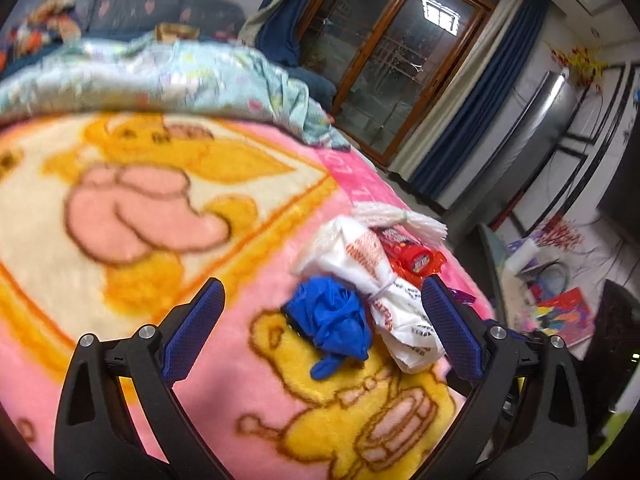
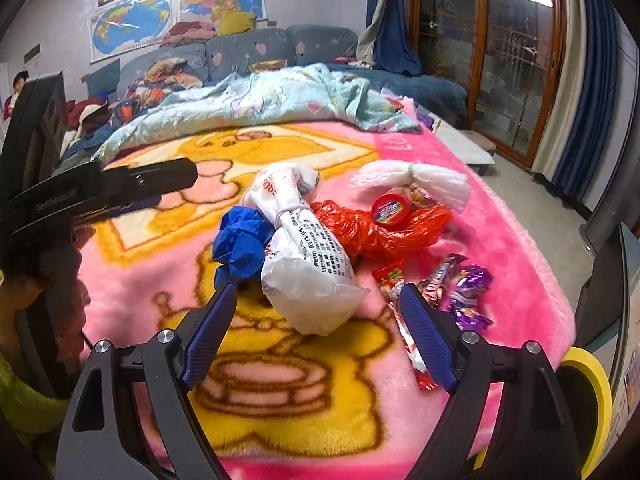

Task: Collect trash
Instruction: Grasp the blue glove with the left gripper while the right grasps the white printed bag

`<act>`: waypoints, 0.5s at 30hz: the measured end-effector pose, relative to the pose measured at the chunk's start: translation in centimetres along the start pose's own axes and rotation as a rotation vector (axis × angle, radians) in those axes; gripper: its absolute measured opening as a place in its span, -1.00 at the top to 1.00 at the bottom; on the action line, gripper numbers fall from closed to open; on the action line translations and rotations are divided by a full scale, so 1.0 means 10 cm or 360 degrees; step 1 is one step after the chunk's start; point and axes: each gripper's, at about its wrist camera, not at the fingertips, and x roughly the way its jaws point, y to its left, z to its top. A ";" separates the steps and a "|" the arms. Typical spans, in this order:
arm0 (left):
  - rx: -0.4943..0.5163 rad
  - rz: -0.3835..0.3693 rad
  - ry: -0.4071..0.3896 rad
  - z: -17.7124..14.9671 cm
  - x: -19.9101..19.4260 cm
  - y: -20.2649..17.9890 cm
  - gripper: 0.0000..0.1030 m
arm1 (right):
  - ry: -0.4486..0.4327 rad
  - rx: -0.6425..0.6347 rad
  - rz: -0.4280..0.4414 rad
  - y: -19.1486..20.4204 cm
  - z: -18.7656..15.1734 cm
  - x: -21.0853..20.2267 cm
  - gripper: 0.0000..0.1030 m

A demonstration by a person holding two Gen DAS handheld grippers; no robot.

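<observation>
Plush pink blanket [image 2: 500,216] with yellow cartoon print, trash heaped on it. Crumpled blue glove [image 2: 240,244] touching knotted white plastic bag [image 2: 308,264]; crinkly red bag [image 2: 376,228] beside, round lid on top. 3 or so foil candy wrappers [image 2: 468,292], hard to count. Left gripper [image 1: 322,304] and right gripper [image 2: 316,304] both spread wide, gripping nothing.

Left wrist view: looks forward and down between its own gripper [image 1: 322,294] fingers, close over a pink blanket [image 1: 256,264], with a window [image 1: 400,60] at upper right. Right wrist view: similar downward aim from slightly farther back, a sofa [image 2: 248,52] across the top. Both share the white bag [image 1: 384,280] [image 2: 304,256] and blue bag [image 1: 332,320] [image 2: 240,240] at frame centre.
</observation>
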 end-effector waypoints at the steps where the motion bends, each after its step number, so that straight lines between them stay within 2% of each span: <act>1: -0.0029 -0.0019 0.0020 -0.02 0.04 0.04 -0.67 | 0.0008 -0.0004 -0.0002 0.00 0.01 0.03 -0.57; 7: -0.0177 -0.0139 0.0131 -0.10 0.24 0.18 -0.45 | 0.0062 -0.0048 0.0001 0.05 0.05 0.24 -0.57; 15: -0.0204 -0.0224 0.0201 -0.13 0.40 0.14 -0.37 | 0.0077 -0.0017 0.0053 0.02 0.07 0.38 -0.54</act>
